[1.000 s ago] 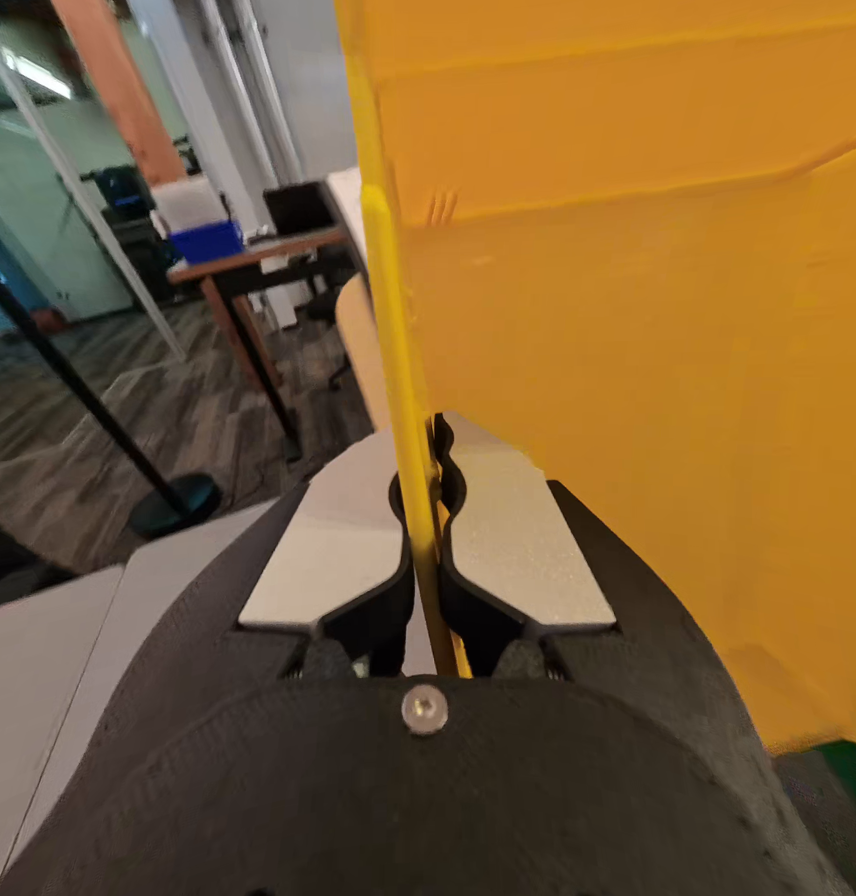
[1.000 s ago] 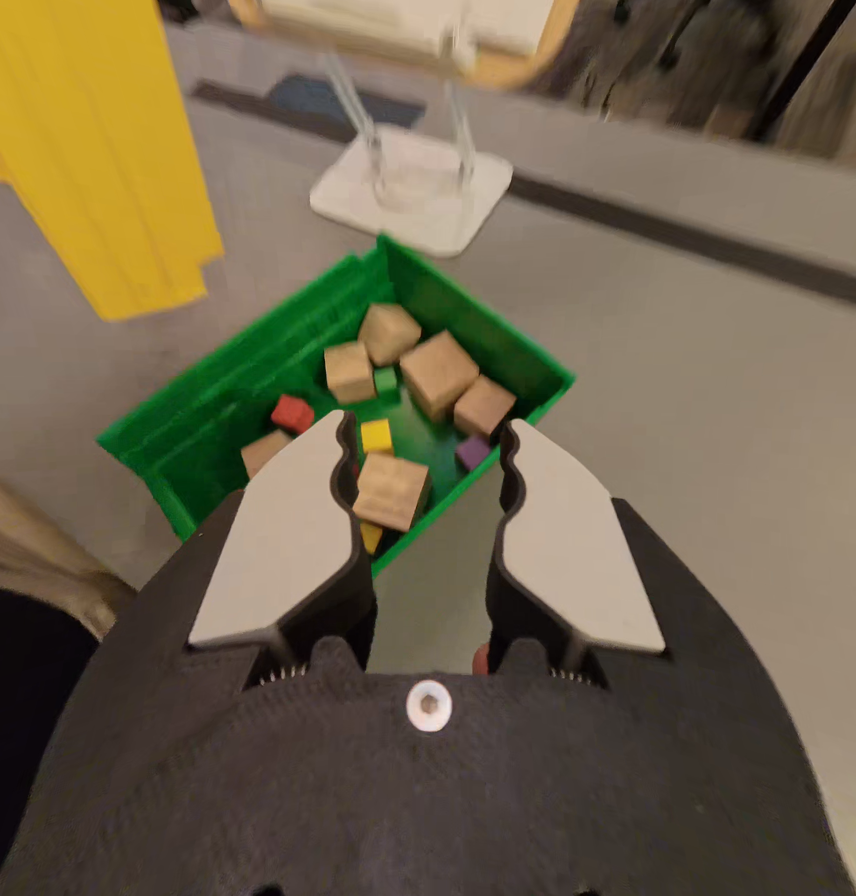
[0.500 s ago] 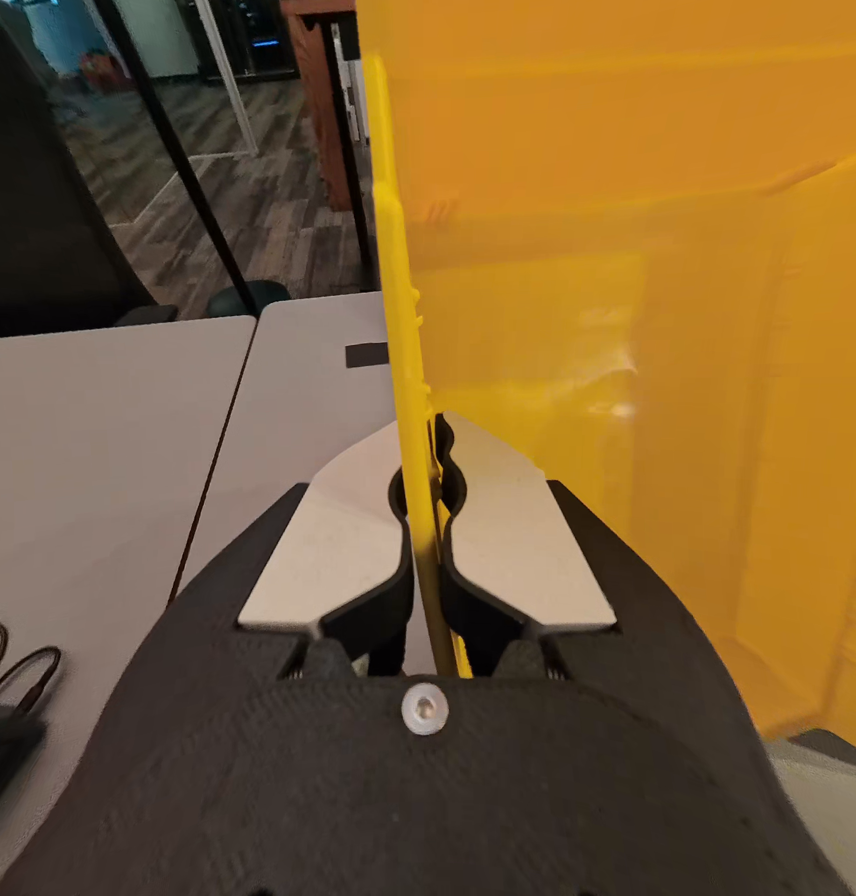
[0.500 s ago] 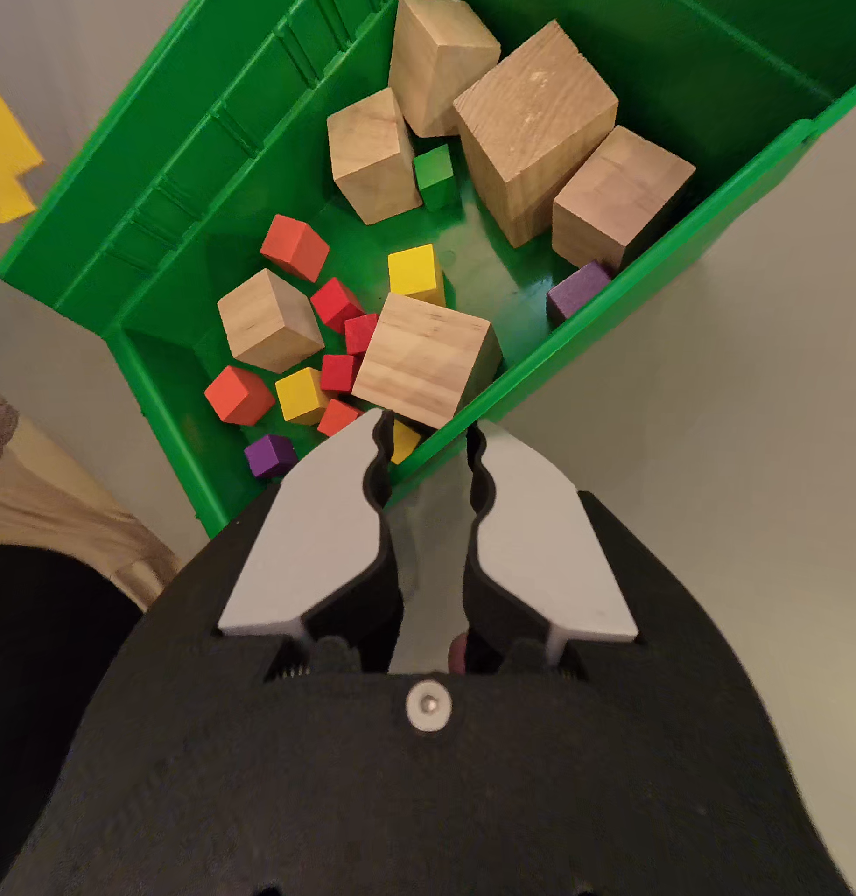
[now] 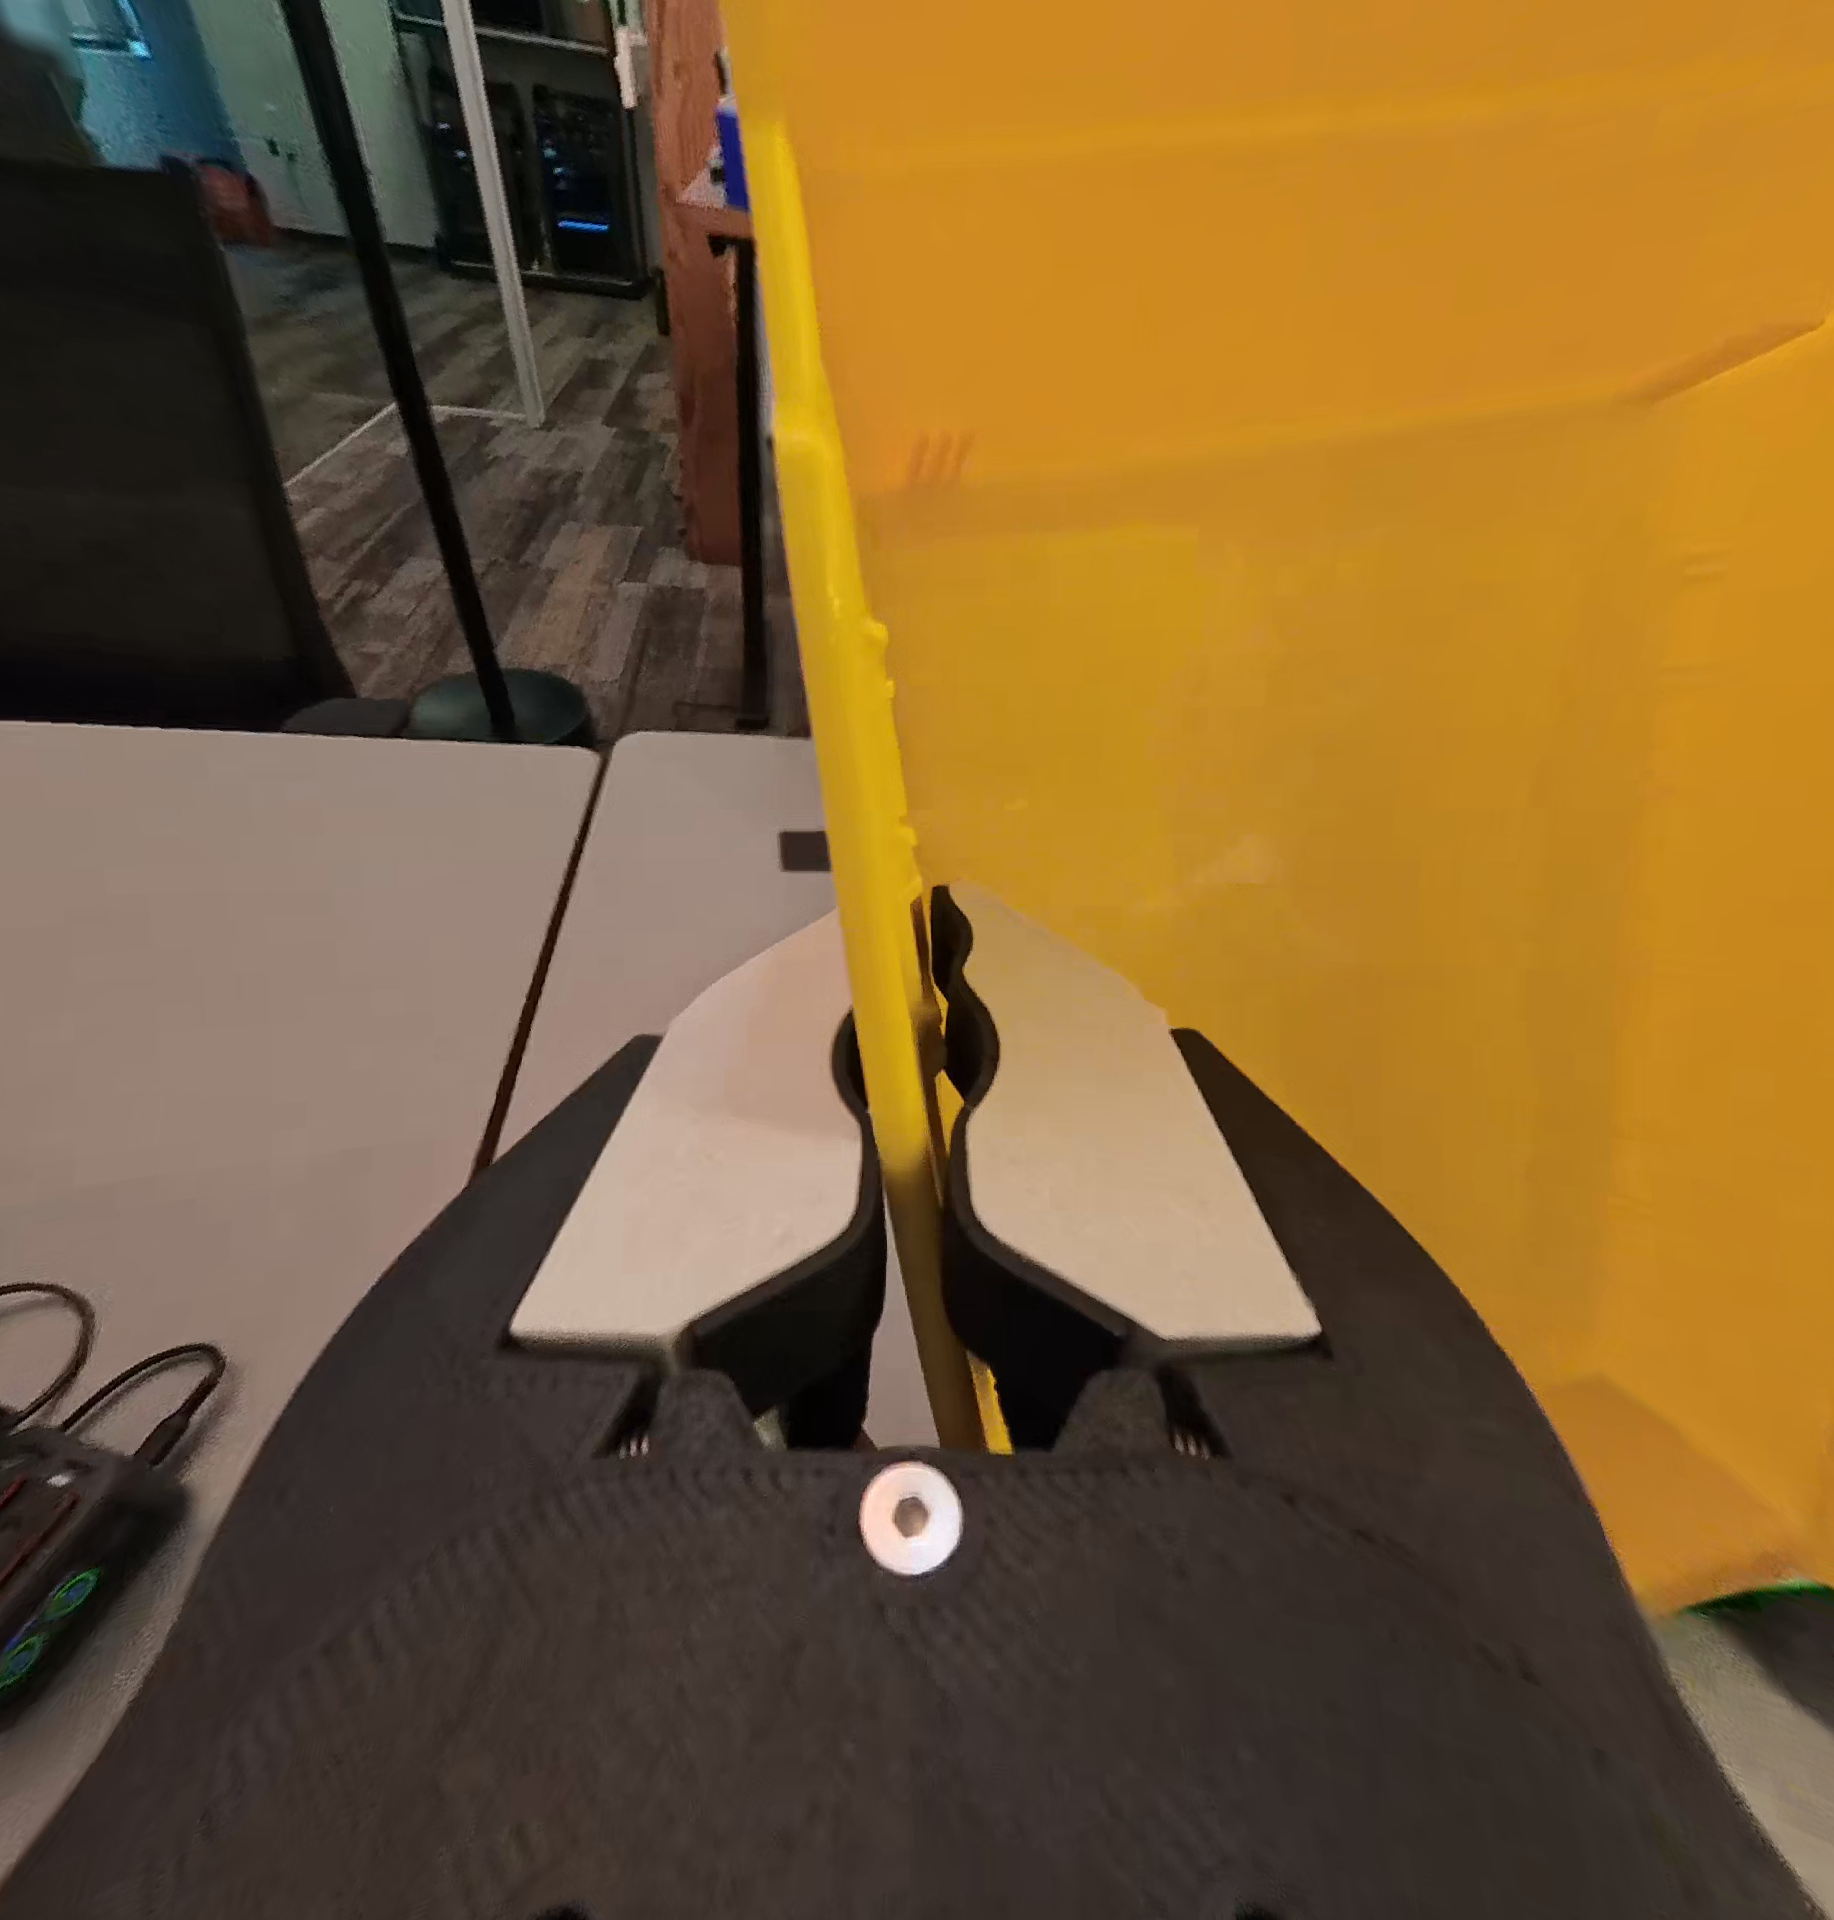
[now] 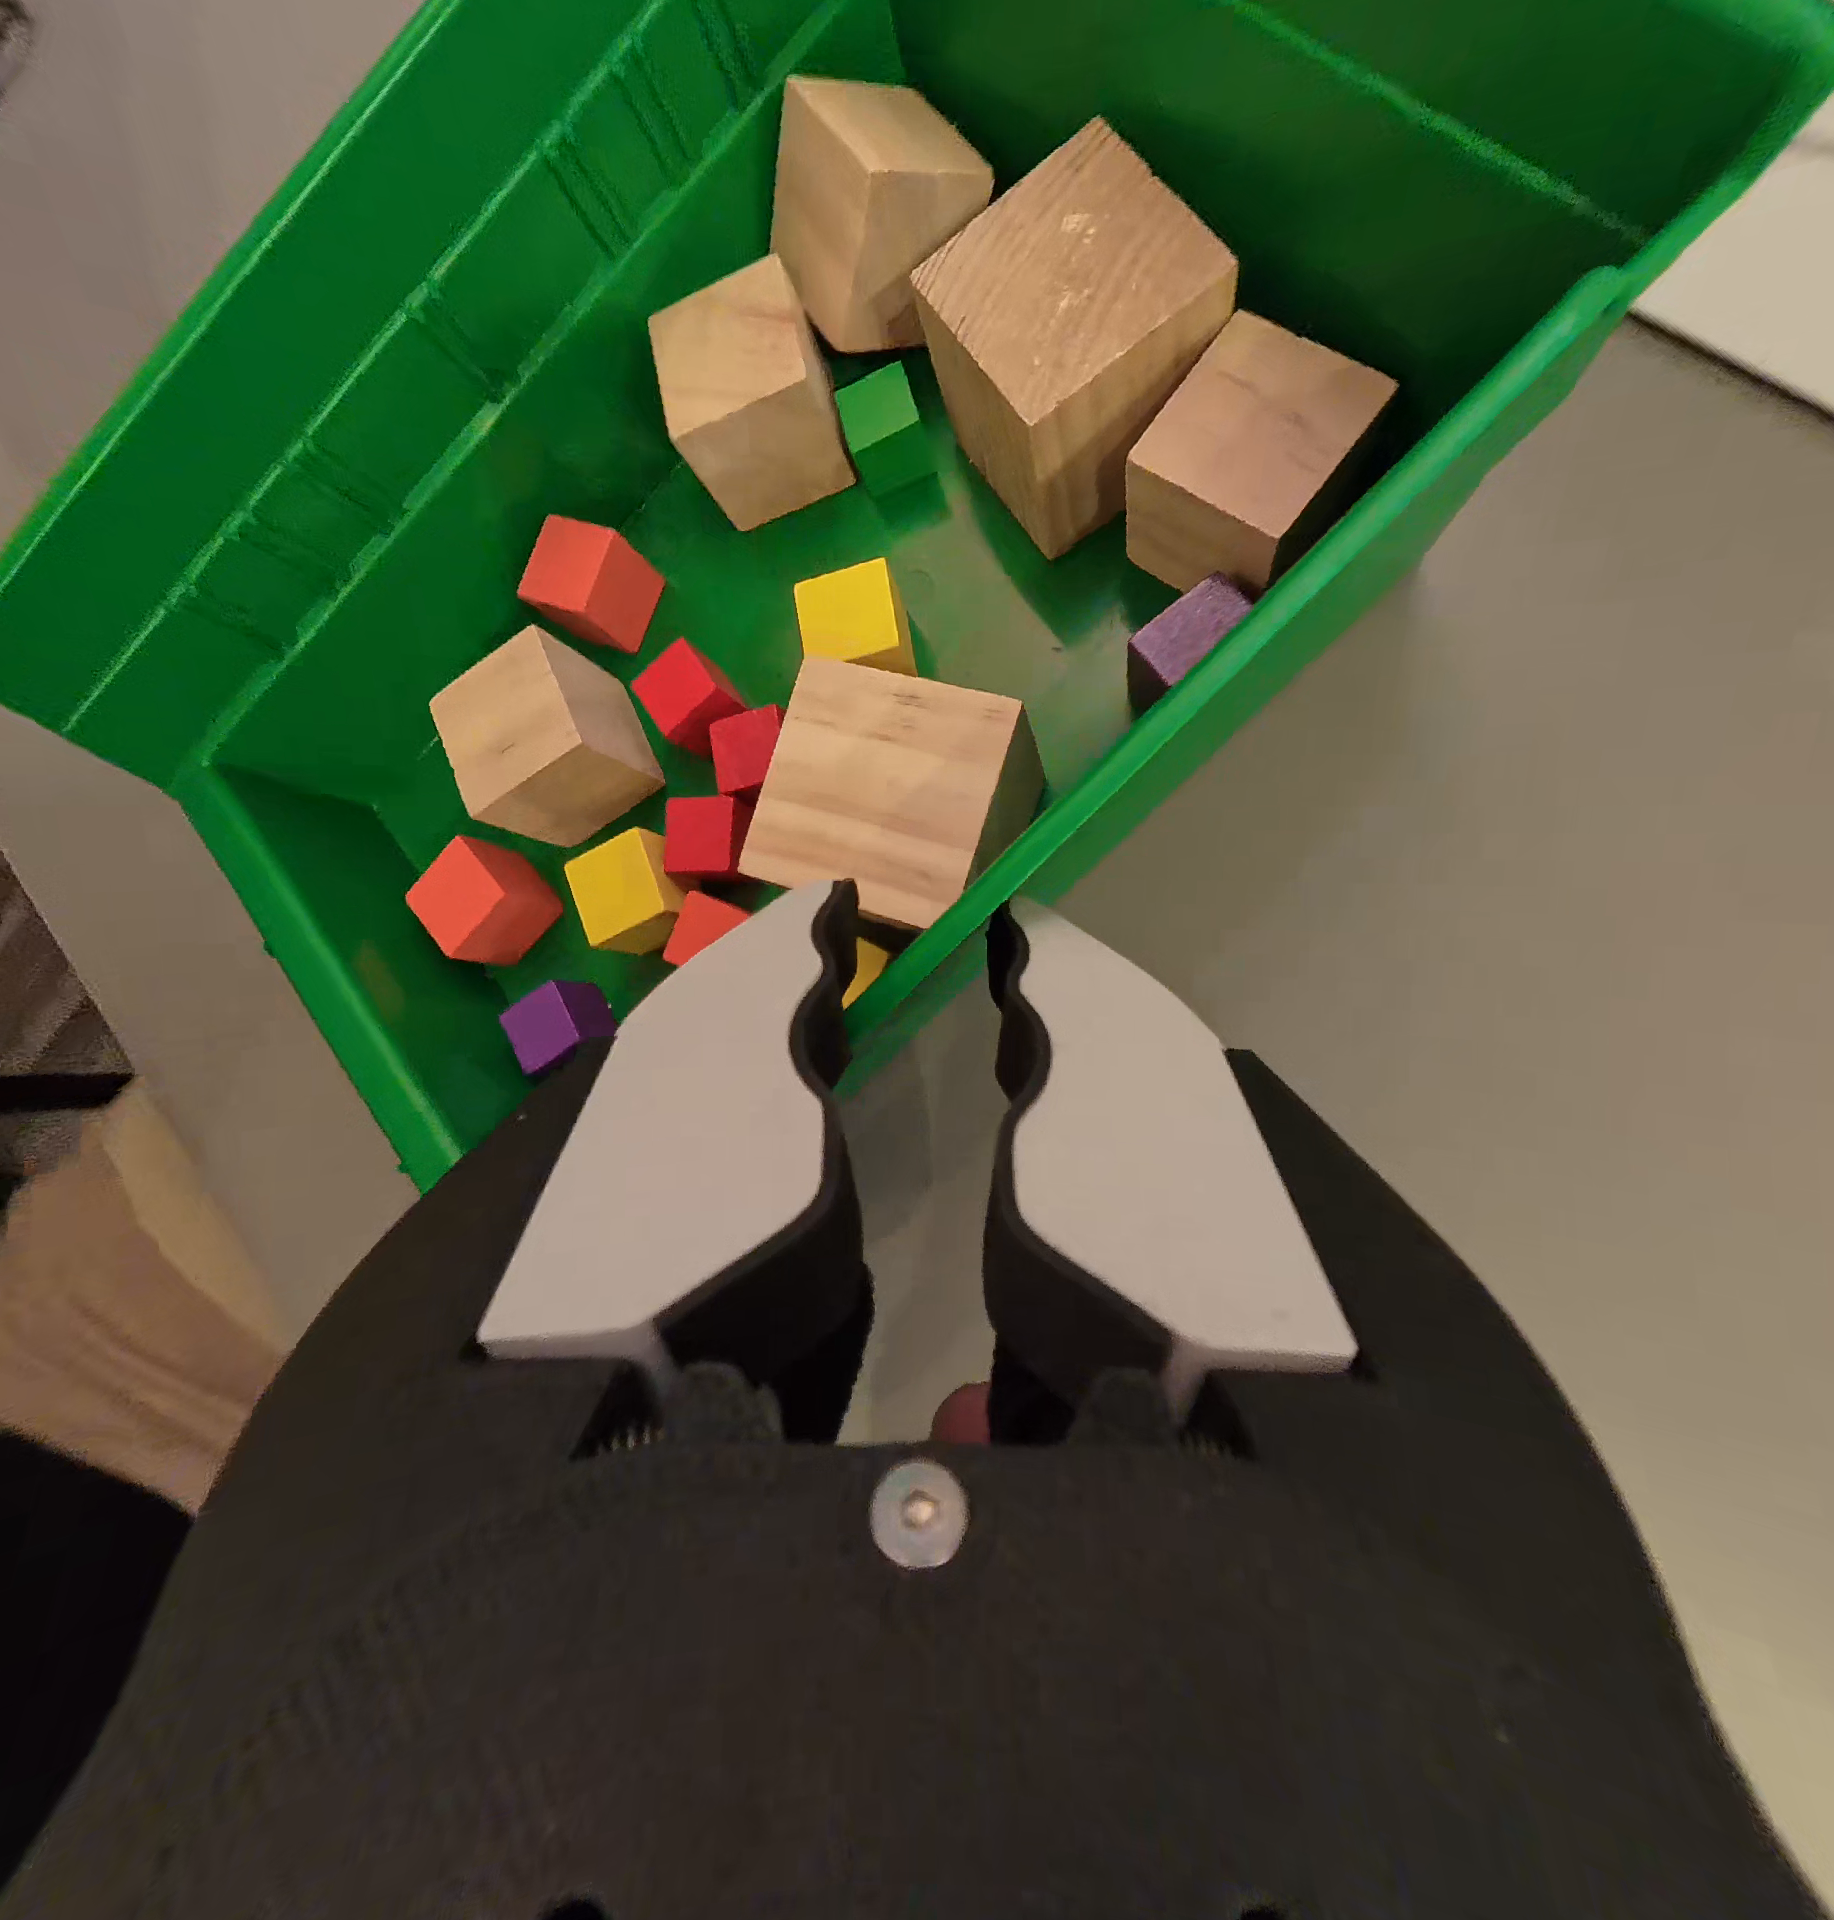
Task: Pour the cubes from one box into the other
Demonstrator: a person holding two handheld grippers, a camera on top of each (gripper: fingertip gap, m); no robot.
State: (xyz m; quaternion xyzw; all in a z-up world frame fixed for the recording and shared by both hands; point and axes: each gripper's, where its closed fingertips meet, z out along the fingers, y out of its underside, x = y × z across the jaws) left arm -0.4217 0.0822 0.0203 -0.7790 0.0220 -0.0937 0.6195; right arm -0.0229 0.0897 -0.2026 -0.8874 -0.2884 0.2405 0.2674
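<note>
- Left tool [image 5: 908, 1049]: closed on the thin wall of the yellow box [image 5: 1360, 727], which is gripped edge-on between its fingers and held up off the counter [image 5: 217, 987]. What shows of the box's interior is bare; no cubes visible in it.
- Right tool [image 6: 913, 997]: jaws part-way apart, straddling the near rim of the green box [image 6: 1183, 727], one finger inside and one outside. No firm grip shows; it holds nothing.
- Green box: rests on the counter and contains the cubes [image 6: 871, 769], namely several large plain wooden ones plus small red, orange, yellow, purple and green ones, all loose on its floor.
- Nearby: a dark device with cables [image 5: 30, 1579] at the left counter edge; a black stand pole [image 5: 404, 416] beyond.
- Progress, as judged: if yellow was the source, the pour looks done and only setting it down remains. If green is the source, everything remains: close on the rim, lift, tip.
</note>
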